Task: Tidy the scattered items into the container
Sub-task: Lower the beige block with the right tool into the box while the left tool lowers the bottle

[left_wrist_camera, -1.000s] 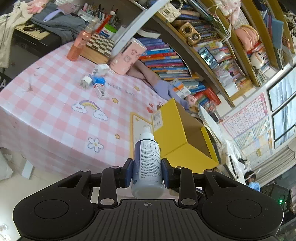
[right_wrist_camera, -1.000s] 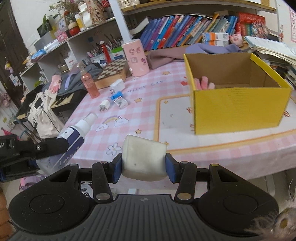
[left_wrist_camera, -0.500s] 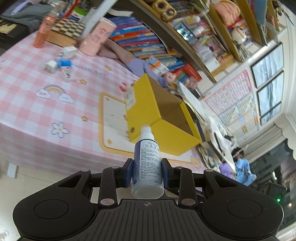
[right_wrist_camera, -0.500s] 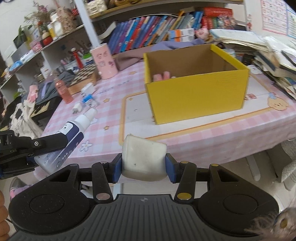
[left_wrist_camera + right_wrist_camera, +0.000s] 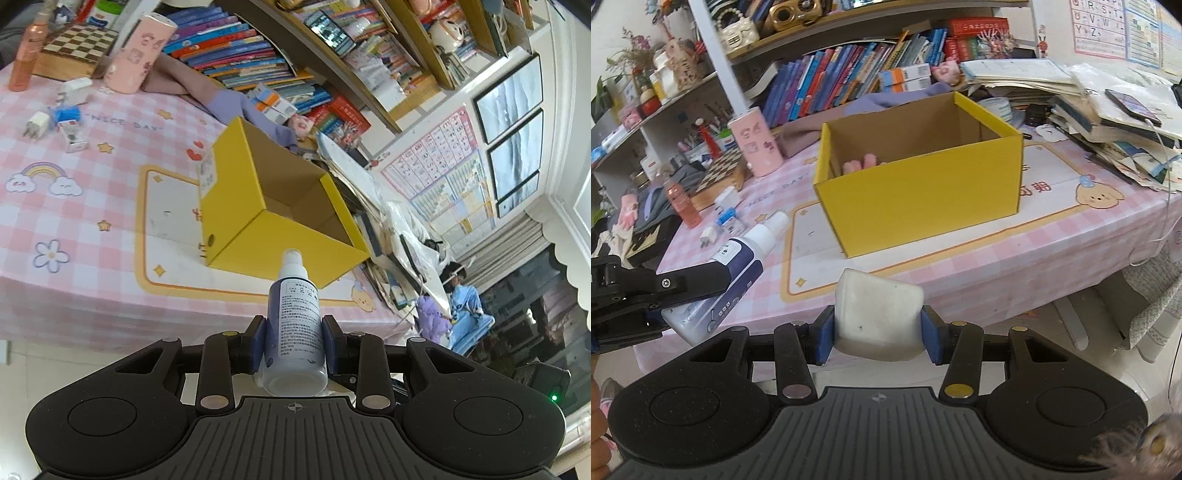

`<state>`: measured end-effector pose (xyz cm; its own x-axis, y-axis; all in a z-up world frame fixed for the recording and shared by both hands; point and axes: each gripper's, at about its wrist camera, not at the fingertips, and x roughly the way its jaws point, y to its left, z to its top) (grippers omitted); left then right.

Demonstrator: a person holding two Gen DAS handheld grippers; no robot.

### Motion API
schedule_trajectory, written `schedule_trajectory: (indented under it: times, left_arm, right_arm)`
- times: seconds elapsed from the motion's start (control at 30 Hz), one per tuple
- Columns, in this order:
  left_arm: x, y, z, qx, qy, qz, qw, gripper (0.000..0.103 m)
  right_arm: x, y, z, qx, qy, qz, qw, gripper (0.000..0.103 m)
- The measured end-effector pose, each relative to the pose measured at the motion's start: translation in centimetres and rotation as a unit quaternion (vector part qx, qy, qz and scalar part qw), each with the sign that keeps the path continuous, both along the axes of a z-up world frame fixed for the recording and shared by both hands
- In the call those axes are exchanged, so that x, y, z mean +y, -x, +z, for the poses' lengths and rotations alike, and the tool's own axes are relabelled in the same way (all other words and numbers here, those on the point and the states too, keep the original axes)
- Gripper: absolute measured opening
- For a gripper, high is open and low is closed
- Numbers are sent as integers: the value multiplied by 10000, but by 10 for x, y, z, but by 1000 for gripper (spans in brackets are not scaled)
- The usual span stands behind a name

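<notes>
Two loads carried | left gripper (image 5: 293,347) clenched on spray bottle (image 5: 294,325) | right gripper (image 5: 878,330) clenched on white block (image 5: 877,314) | next: over yellow box (image 5: 923,192), release

Home, child's study or family room. Bench under pink-and-white checked tablecloth (image 5: 1052,258) printed with rainbow, flowers, stars, cartoon bear. Wooden bookshelves (image 5: 849,22) crammed with colourful children's books (image 5: 842,81), trinkets, cream beaded handbag (image 5: 737,31). Alphabet and learning-chart posters (image 5: 443,173) on wall beside framed pictures (image 5: 513,122). Wooden chessboard box (image 5: 720,173), pink cartoon-printed cylinder canister (image 5: 757,147), loose heap of papers and notebooks (image 5: 1089,96), purple garment (image 5: 221,99) draped on bench. Scalloped window valance (image 5: 569,258).
</notes>
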<state>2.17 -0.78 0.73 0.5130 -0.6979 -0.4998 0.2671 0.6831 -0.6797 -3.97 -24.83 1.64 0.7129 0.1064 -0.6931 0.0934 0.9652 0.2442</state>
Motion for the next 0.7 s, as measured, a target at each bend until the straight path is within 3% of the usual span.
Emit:
schedule_trajectory:
  times: [0.7]
  left_arm:
    - [-47,-28,2,-19,-59,-504,9987,31]
  right_arm:
    - [-39,-16,-1,-2,-24,-370,9993,45]
